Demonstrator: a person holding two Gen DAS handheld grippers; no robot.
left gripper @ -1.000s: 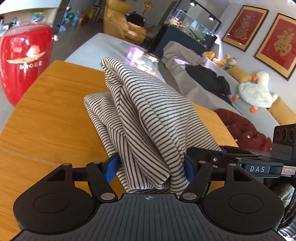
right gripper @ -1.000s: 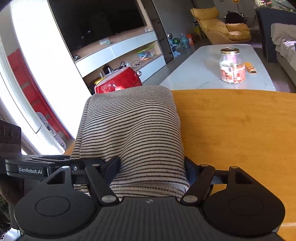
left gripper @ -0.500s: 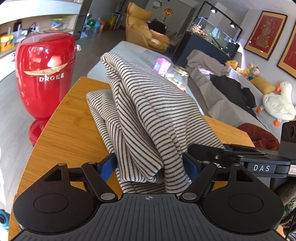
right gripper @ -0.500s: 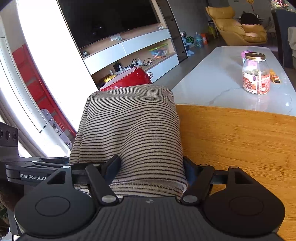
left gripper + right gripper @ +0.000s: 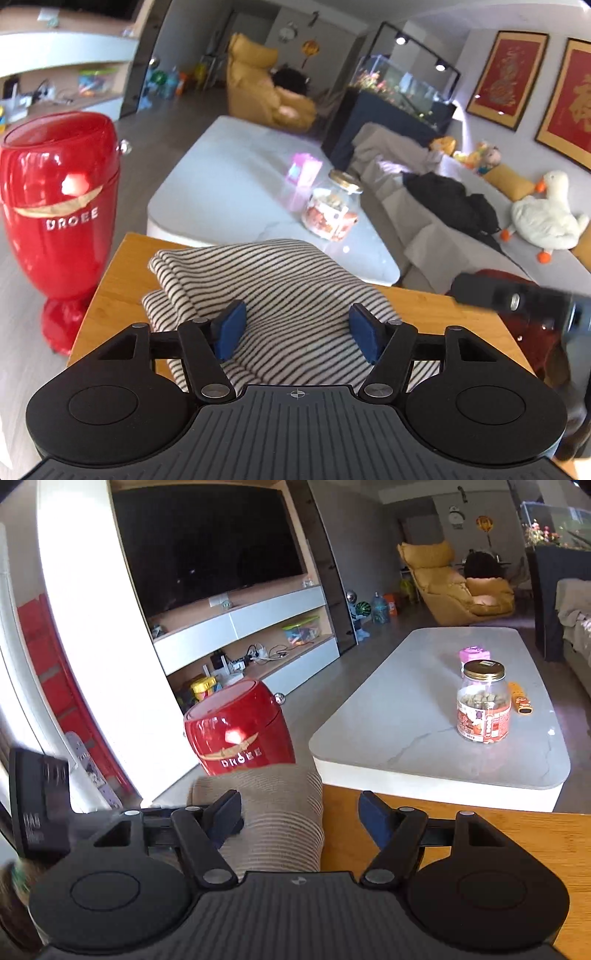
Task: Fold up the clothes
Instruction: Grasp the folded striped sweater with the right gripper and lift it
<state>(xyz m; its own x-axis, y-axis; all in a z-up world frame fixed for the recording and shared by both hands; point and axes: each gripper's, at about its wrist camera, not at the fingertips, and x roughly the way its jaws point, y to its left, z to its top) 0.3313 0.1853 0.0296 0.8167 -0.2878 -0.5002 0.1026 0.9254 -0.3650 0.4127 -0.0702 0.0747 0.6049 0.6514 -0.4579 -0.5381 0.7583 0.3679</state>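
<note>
1. Left wrist view: left gripper (image 5: pixel 295 328) is hovering over striped garment (image 5: pixel 280 295), which is lying folded in layers on wooden table (image 5: pixel 110 280) near its far edge.
2. Left jaws are standing apart and closing; cloth is sitting below and between them, blue pads (image 5: pixel 229 328) not pressing on it.
3. Right wrist view: right gripper (image 5: pixel 301 818) is sitting at the garment's right side; jaws are apart and opening, fabric showing by the left finger, bare table under the right one, nothing clamped.
4. Red bin (image 5: pixel 59 206) is standing on floor left of table.
5. Snack jar (image 5: pixel 483 701) is sitting on white coffee table (image 5: pixel 406 716) beyond.
6. Right gripper's body is showing blurred at right edge of left view.
</note>
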